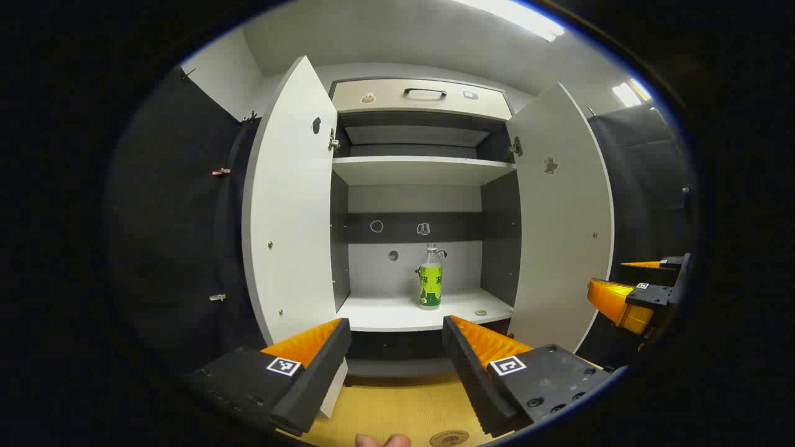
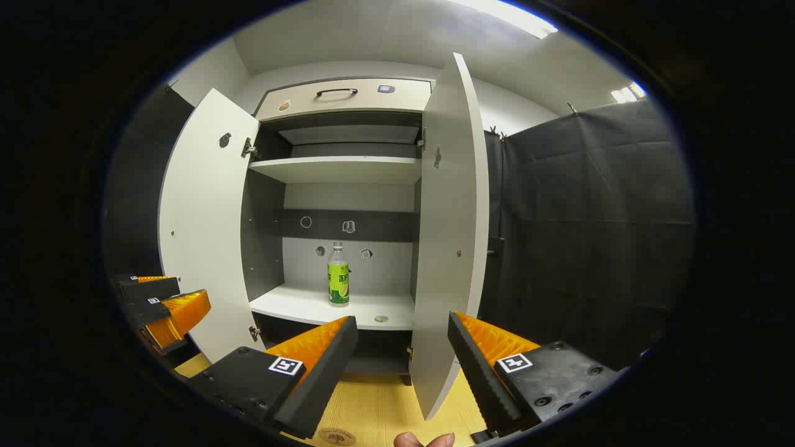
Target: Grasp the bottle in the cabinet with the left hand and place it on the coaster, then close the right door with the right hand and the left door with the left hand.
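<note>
A clear bottle (image 1: 430, 276) with a green label stands upright on the lower shelf (image 1: 385, 313) of the open cabinet; the right gripper view has the bottle (image 2: 338, 275) too. My left gripper (image 1: 396, 351) is open and empty, well in front of the shelf, with the bottle seen between its fingers. A round coaster (image 1: 448, 438) lies on the wooden tabletop just below it, and the coaster (image 2: 336, 436) appears again at the bottom edge. My right gripper (image 2: 402, 357) is open and empty, facing the edge of the right door (image 2: 447, 236). Both the right door and the left door (image 1: 289, 205) stand wide open.
A small round disc (image 1: 480, 313) lies on the shelf to the right of the bottle. Above are an upper shelf (image 1: 422, 169) and a drawer with a dark handle (image 1: 424, 93). Black cloth walls flank the cabinet. A fingertip (image 1: 382, 441) shows at the bottom edge.
</note>
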{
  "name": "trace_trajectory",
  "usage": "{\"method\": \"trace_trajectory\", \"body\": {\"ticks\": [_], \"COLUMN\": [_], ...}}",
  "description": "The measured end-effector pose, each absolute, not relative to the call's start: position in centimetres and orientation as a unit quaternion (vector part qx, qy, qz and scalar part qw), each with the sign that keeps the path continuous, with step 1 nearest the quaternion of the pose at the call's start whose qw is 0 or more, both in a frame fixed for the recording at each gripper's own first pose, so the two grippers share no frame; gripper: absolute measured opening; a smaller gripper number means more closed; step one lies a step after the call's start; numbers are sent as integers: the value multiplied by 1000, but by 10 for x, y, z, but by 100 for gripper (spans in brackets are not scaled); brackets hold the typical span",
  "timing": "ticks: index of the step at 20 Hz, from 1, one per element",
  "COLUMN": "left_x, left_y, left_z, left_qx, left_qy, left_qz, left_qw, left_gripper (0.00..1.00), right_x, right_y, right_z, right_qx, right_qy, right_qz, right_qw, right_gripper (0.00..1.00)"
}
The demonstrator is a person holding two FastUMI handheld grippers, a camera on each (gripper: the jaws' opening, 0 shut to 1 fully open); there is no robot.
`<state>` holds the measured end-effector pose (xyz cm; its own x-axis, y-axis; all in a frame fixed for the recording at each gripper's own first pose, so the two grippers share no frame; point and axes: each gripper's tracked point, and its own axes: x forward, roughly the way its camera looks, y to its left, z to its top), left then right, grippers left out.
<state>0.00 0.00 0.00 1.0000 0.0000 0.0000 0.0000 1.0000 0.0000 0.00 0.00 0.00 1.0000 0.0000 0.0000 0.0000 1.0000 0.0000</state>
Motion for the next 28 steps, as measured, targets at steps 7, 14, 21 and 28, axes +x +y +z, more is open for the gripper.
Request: {"method": "trace_trajectory", "body": {"ticks": [7,14,21,28], "left_x": [-1,-1,3,38], "left_y": [0,1,-4,-29], "left_z": [2,0,1,8], "left_qx": [1,0,1,9], "left_qy": [-4,-4,-5,-16], "left_qz": [-1,1,-3,-26], "left_qw": [1000,1000,1000,999], "left_gripper": [94,95,94,94], "right_x": [2,2,2,3], "right_y": [0,-3,-4,-17], "right_z": [3,4,4,5], "right_qx": [0,-3,-2,1], "right_qy": [-2,-4,-3,-5], "right_qz": [1,-1,0,-4], "right_qw": [1000,1000,1000,1000], "right_gripper": [97,97,97,97]}}
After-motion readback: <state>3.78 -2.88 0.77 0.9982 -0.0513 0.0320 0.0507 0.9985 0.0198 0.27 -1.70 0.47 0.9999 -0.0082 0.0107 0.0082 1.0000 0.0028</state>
